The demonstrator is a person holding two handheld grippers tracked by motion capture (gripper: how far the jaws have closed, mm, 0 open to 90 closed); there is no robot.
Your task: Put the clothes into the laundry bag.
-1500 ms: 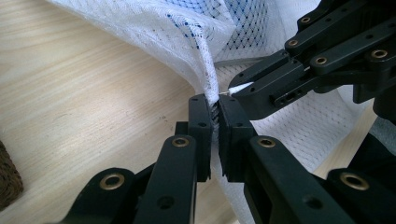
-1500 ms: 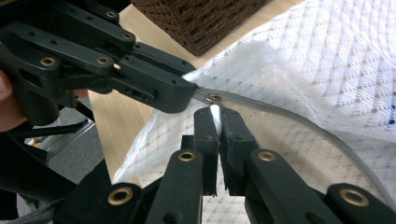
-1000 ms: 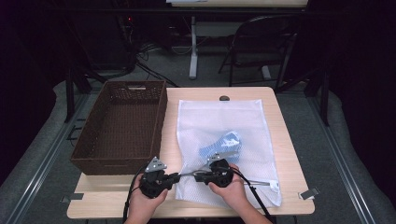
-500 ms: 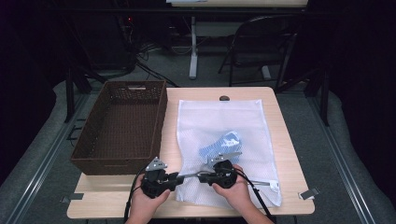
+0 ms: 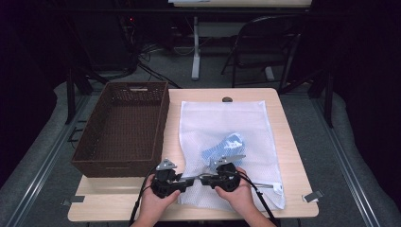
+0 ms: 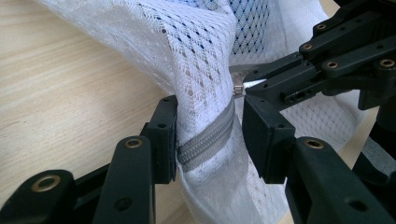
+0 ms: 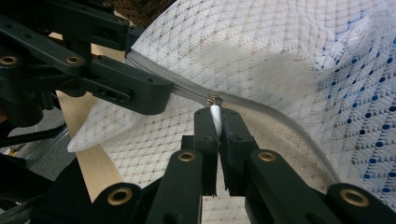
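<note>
- Mesh bag lies flat on the tabletop, beside the basket.
- Right tool is clamped on the zipper pull so it can slide.
- Left tool sits apart around the zipper tape, to brace the near corner.

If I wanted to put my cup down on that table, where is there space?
The light wooden table is bare right of the white mesh laundry bag, and along its near-left edge below the brown wicker basket. The near middle is crowded: left gripper and right gripper work the zipper.
</note>
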